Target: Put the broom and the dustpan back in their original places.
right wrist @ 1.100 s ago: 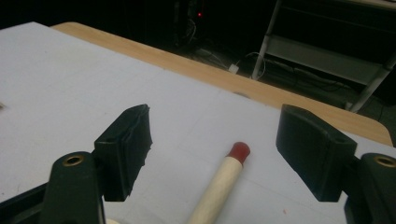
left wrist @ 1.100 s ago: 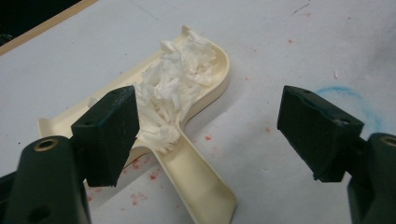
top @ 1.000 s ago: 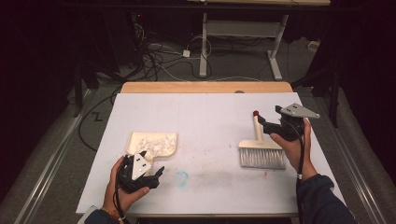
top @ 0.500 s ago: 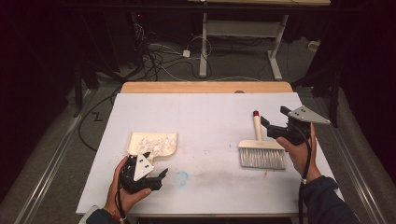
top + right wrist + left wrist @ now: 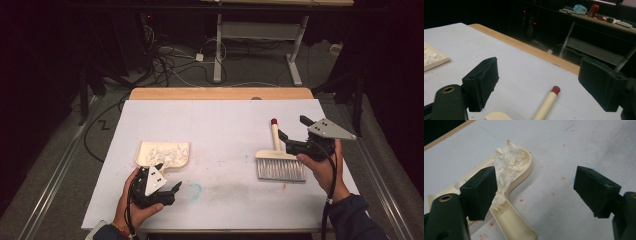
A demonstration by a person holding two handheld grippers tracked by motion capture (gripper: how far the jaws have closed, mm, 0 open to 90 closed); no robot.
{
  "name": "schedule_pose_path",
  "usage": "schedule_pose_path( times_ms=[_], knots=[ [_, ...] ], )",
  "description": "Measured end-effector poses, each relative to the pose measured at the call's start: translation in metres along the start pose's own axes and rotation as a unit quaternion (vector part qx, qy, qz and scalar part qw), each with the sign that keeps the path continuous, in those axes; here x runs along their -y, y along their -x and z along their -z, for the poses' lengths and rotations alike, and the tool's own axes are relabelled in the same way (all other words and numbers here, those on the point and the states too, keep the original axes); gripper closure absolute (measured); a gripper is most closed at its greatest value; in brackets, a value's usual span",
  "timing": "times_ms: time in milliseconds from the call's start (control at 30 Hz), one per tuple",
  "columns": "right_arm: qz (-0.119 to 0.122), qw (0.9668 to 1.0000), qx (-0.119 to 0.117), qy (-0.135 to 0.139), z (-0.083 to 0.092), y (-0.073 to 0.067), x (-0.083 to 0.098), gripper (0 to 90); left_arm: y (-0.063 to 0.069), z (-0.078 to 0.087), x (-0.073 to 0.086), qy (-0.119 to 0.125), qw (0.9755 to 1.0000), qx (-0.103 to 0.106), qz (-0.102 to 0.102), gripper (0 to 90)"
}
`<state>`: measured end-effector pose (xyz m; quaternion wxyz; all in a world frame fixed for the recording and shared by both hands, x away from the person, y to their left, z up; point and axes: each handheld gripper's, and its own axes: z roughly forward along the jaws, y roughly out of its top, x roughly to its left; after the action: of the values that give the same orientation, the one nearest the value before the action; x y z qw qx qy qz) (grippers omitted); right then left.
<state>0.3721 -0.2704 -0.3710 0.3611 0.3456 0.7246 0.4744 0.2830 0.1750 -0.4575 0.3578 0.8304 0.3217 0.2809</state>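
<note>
Two things matter here: the dustpan [image 5: 164,153], heaped with white shreds [image 5: 506,166], lies on the white counter [image 5: 220,125] at the near left, and the brush [image 5: 278,159] lies flat well to its right. The left tool [image 5: 172,191], jaws spread wide and empty, sits just beside the pan's handle; a careless nudge could tip shreds back out. The right tool [image 5: 291,134], also wide and empty, straddles the brush handle [image 5: 546,103] without touching; closing off-centre might roll it away.

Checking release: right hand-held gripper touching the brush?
Apart. Right gripper view: right hand-held gripper is open, jaws well clear of the brush handle on both sides.
</note>
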Motion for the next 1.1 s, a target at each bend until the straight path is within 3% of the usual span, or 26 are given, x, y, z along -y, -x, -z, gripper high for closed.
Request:
schedule_pose_path(
  times_ms=[667, 1100],
  knots=[
    [0.031, 0.9992, -0.027, 0.003, 0.021, -0.026, -0.001, 18.1, 0.005, -0.002, -0.001, -0.009, 0.9999, 0.003, -0.006, 17.9],
    [0.044, 0.9985, -0.033, 0.004, 0.038, -0.028, 0.010, 18.0, 0.004, 0.002, -0.002, -0.004, 0.9999, -0.004, -0.012, 17.9]
  ],
)
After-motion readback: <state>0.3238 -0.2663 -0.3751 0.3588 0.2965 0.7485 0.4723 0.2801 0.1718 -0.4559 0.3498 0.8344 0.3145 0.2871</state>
